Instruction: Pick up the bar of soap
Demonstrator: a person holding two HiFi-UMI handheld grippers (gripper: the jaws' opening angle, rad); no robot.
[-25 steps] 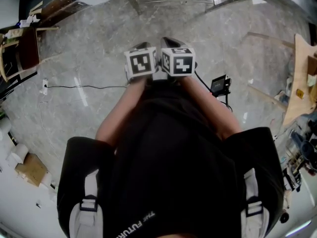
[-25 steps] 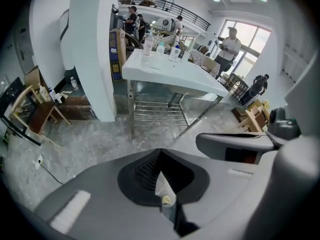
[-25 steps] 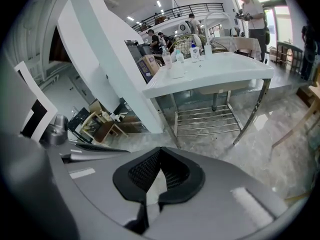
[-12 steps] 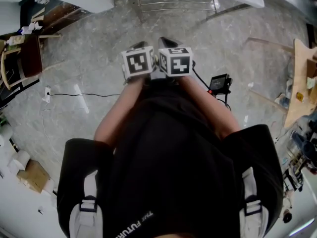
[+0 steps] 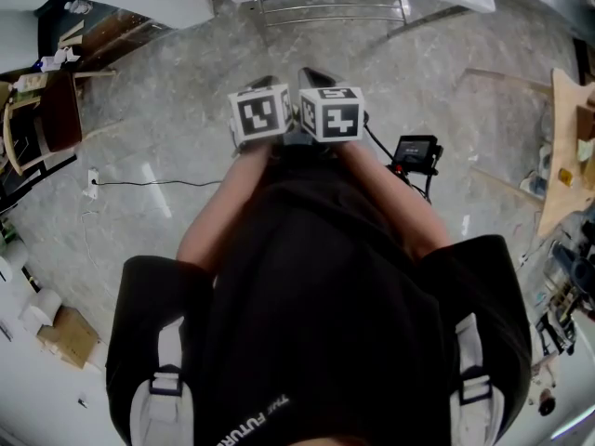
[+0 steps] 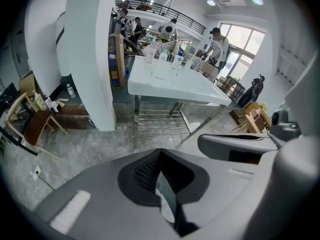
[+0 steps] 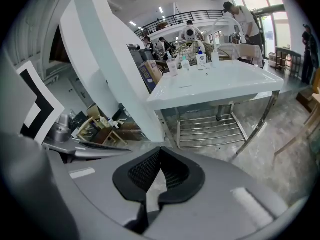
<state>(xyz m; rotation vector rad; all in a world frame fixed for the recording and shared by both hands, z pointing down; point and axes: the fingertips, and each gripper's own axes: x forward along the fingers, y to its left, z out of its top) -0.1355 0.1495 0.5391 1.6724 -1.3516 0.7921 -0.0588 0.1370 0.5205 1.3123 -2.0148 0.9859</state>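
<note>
Searching all three views turns up no bar of soap that can be made out; any such item would be lost among the small bottles and cups [image 7: 187, 63] standing on the white table [image 7: 215, 84], right of centre in the right gripper view. A wire shelf [image 7: 210, 131] sits under that tabletop. The left gripper [image 6: 159, 159] has its jaws closed together, with nothing between them. The right gripper [image 7: 160, 159] is likewise fully closed and empty. In the head view the two marker cubes [image 5: 260, 114] [image 5: 332, 112] sit side by side, nearly touching, at upper centre, over the grey marble floor [image 5: 167, 110]. A black device [image 5: 414, 151] with a cable lies on the floor just right of the cubes. A white column [image 7: 115, 69] rises left of the table. People [image 7: 245, 19] stand beyond the table at the upper right.
</note>
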